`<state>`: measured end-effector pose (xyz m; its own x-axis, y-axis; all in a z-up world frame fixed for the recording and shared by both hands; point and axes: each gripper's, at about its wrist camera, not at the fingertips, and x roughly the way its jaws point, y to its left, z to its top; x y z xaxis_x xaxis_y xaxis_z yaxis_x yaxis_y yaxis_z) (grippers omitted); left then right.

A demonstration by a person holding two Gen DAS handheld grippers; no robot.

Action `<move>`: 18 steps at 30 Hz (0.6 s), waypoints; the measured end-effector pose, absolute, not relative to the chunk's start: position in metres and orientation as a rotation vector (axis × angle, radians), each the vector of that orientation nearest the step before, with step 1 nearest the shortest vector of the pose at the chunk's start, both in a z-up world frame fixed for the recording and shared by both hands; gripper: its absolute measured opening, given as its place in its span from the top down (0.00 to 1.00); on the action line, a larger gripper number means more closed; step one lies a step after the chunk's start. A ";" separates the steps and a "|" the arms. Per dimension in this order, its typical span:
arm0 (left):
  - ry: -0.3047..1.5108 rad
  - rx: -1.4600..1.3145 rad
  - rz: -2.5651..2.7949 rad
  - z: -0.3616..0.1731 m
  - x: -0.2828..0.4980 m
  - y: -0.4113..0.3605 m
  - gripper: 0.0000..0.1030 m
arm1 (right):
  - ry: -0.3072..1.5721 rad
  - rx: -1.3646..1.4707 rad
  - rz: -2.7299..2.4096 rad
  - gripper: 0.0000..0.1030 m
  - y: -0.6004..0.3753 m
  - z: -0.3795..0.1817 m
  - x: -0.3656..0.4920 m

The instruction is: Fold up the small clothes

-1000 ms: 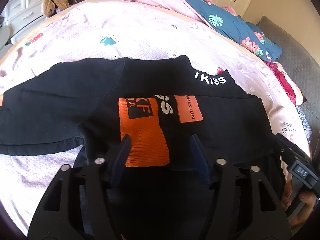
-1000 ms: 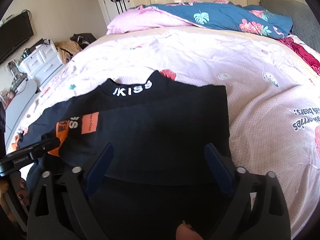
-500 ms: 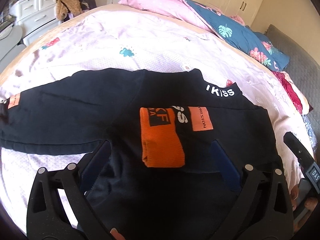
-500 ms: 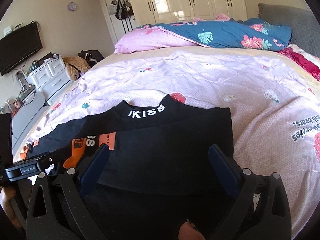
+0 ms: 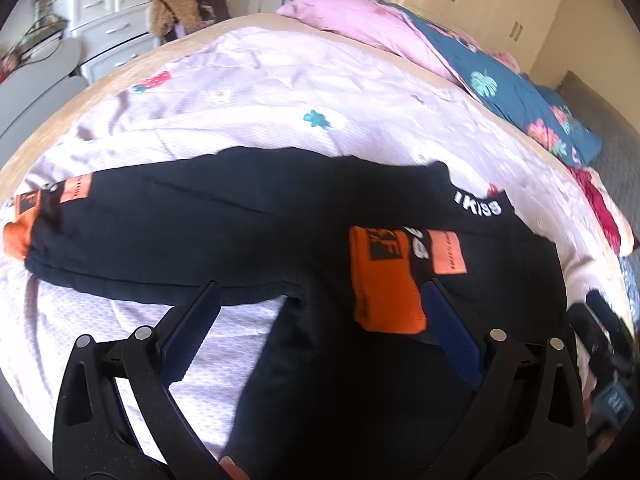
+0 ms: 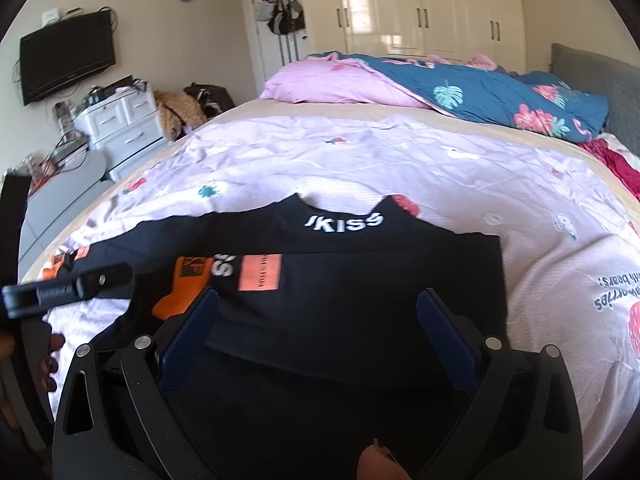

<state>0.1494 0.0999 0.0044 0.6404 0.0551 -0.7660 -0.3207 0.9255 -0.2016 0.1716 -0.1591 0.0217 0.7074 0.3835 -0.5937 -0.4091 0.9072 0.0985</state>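
Observation:
A small black long-sleeved top (image 5: pixel 248 216) with orange cuffs and white "KISS" lettering at the collar lies flat on the bed; it also shows in the right wrist view (image 6: pixel 360 292). One sleeve is folded across the body, its orange cuff (image 5: pixel 384 284) on the chest. The other sleeve stretches out to the left, ending in an orange cuff (image 5: pixel 20 236). My left gripper (image 5: pixel 320 300) is open and empty above the top's left side near the armpit. My right gripper (image 6: pixel 318 304) is open and empty above the folded body.
The bed has a pale pink printed sheet (image 6: pixel 360 160). A pink pillow (image 6: pixel 332 84) and a blue floral quilt (image 6: pixel 500 92) lie at the far side. A white drawer unit (image 6: pixel 120 124) and a wall television (image 6: pixel 68 60) stand at the left, wardrobes behind.
My left gripper has opened wide, let go of the folded sleeve and moved left, bringing the outstretched sleeve into view. My right gripper has pulled back and tilted up, staying open.

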 end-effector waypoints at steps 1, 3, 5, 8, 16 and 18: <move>0.847 -0.349 0.228 0.006 0.148 0.105 0.09 | 0.647 -0.046 0.451 0.04 -0.155 0.022 0.169; 0.839 -0.379 0.242 0.007 0.146 0.113 0.09 | 0.638 -0.060 0.476 0.04 -0.147 0.024 0.164; 0.835 -0.403 0.252 0.008 0.144 0.119 0.09 | 0.629 -0.084 0.492 0.04 -0.137 0.025 0.159; 0.825 -0.415 0.274 0.010 0.141 0.127 0.09 | 0.629 -0.104 0.511 0.04 -0.125 0.025 0.154; 0.818 -0.489 0.350 0.013 0.132 0.163 0.09 | 0.630 -0.148 0.576 0.04 -0.090 0.026 0.141; 0.813 -0.502 0.373 0.013 0.129 0.172 0.09 | 0.634 -0.147 0.592 0.04 -0.083 0.026 0.139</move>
<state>0.1291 0.1724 0.0129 0.6337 0.1237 -0.7636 -0.4976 0.8210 -0.2799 0.1391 -0.0831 0.0261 0.6474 0.4745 -0.5964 -0.5618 0.8259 0.0472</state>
